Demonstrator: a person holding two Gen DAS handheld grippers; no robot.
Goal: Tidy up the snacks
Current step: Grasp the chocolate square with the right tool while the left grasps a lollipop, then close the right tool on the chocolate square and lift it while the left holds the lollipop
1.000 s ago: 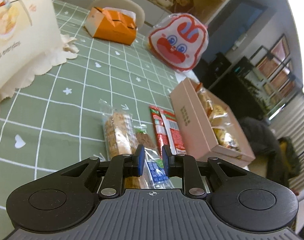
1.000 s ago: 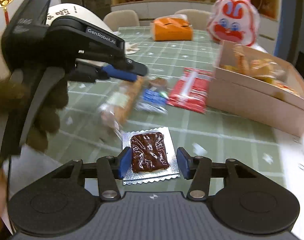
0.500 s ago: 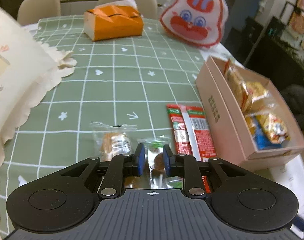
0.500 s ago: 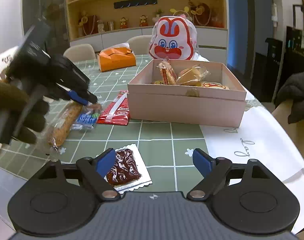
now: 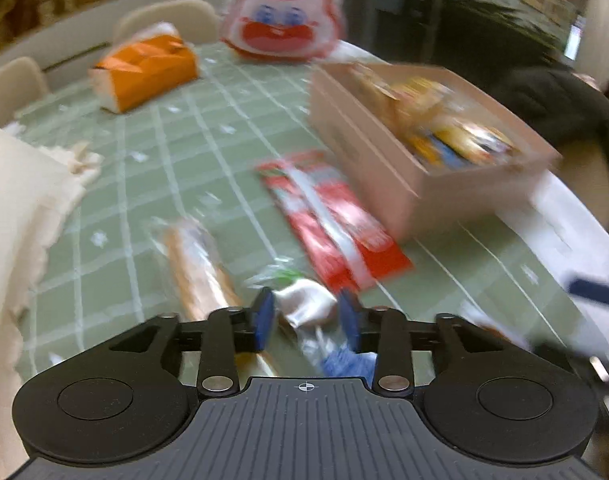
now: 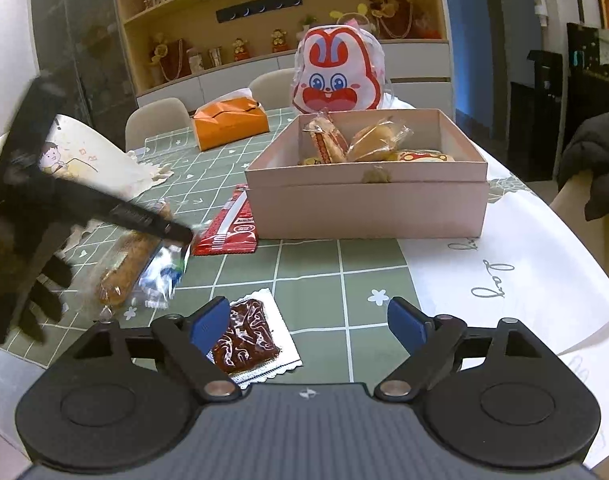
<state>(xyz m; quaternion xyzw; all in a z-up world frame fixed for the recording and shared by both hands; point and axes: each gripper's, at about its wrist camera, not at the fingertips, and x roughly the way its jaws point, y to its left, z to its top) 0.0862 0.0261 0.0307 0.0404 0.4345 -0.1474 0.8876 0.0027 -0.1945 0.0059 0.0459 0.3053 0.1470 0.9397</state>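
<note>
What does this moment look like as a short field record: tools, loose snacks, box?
left tool: open, around a small clear-wrapped snack; grip not confirmed, view blurred
right tool: open, holding nothing
chocolate snack: on the green tablecloth, by the right tool's left finger
pink box: open, several wrapped snacks inside
red packets: flat beside the box

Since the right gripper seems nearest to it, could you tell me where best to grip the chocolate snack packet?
Take the chocolate snack packet across its short width, coming from above: it lies flat, so its crimped foil edges give the open right gripper little to pinch.
</note>
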